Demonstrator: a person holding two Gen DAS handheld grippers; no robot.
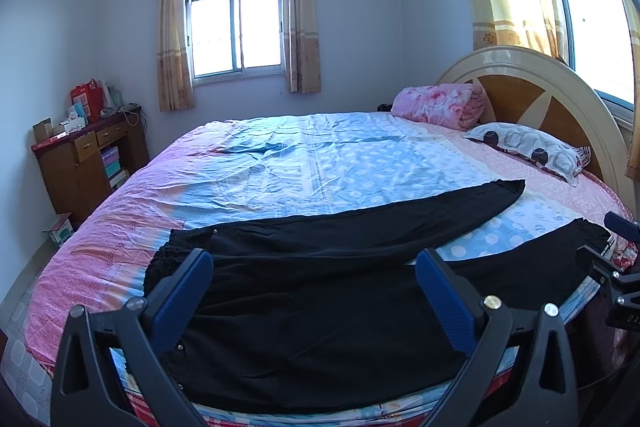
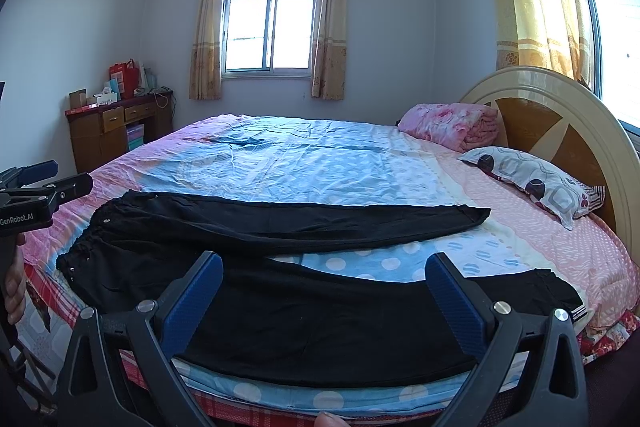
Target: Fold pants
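Both claws hang spread above the near edge of a round bed [image 1: 120, 211], neither touching cloth: the left claw [image 1: 316, 291] over the waist end of a pair of black pants [image 1: 320, 307], the right claw [image 2: 324, 299] over the nearer leg [image 2: 320, 327]. Blue pads [image 1: 180, 299] line the inner faces of the black fingers. The pants lie flat and unfolded across the near part of the bed, on a sheet patterned in pink and blue with white dots, the gathered waistband [image 2: 80, 251] at the left and the two legs parted toward the right, the farther leg [image 2: 320, 223] ending short of a patterned pillow [image 2: 532, 183]. Near the pillow, a rolled pink floral quilt [image 2: 452, 123] rests against the curved headboard [image 2: 560, 115] at the far right. At the left edge of the right wrist view, a hand [image 2: 14, 291] grips the handle of the left claw's tool. A wooden desk [image 1: 88, 163] stacked with boxes and a red bag stands against the far left wall, and curtains [image 1: 300, 19] flank a bright window [image 1: 236, 27] on the far wall.
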